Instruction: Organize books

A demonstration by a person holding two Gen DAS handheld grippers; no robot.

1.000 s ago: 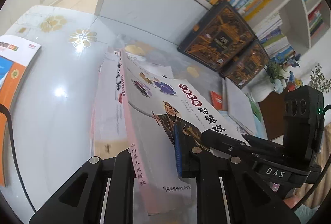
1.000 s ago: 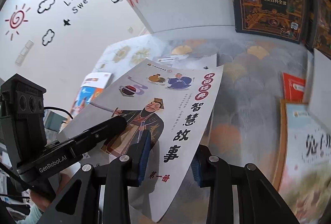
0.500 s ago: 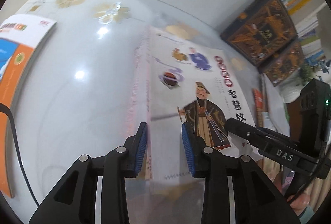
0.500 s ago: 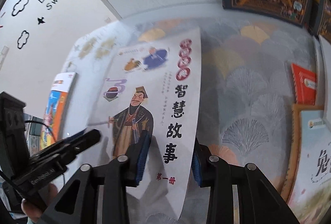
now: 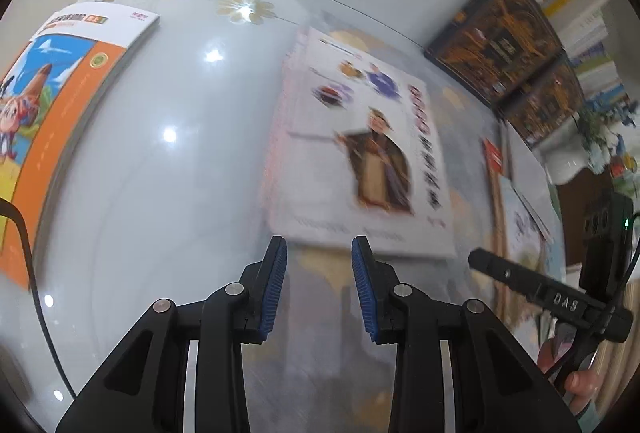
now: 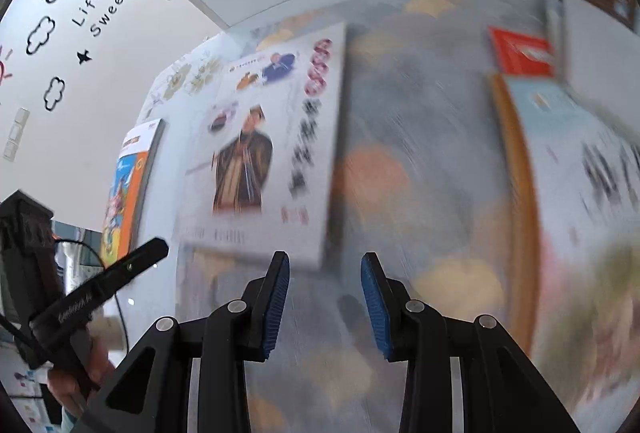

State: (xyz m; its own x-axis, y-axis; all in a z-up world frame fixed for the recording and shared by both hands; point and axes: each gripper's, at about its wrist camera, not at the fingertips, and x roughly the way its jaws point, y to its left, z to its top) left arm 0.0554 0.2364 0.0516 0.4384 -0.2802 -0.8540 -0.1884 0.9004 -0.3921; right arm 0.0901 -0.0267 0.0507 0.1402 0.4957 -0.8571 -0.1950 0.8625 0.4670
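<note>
White-covered storybook (image 5: 360, 161) with a robed figure and black vertical characters lies flat on the glossy grey table (image 5: 168, 193), at 12 o'clock of both grippers. Left gripper (image 5: 319, 265) and right gripper (image 6: 325, 279): jaws narrowly apart, gripping nothing.

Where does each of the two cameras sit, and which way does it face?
Left wrist: on the left claw, angled down at the table; its empty fingers show, with the right claw and a hand alongside.
Right wrist: on the right claw, angled down at the table; the left claw shows at the left edge.
Shared: the white storybook lying flat, and the orange book.
</note>
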